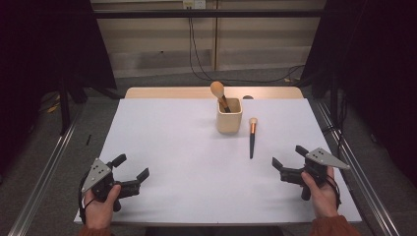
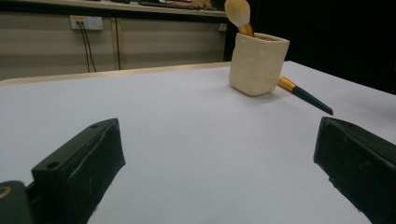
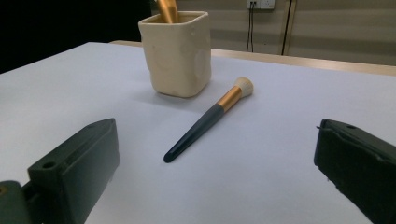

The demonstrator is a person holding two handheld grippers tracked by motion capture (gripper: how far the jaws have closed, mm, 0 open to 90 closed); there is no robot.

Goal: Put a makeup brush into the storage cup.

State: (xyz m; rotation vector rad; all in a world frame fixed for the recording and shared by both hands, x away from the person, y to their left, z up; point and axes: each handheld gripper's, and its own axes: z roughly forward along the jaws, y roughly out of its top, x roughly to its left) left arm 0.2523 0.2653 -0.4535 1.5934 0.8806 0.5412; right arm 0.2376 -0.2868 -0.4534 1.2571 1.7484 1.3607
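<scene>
Brush flat on white table, centre-right of high view, just right of cream cup, apart from it. Second brush upright in cup. Right gripper lower right, jaws wide apart, empty, near brush handle. Left gripper lower left, jaws apart, empty.

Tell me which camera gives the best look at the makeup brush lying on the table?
The right gripper view: the brush lies close and whole, from dark handle to pale bristles. The high view shows it small, right of the cup. The left gripper view shows it partly hidden behind the cup.
</scene>
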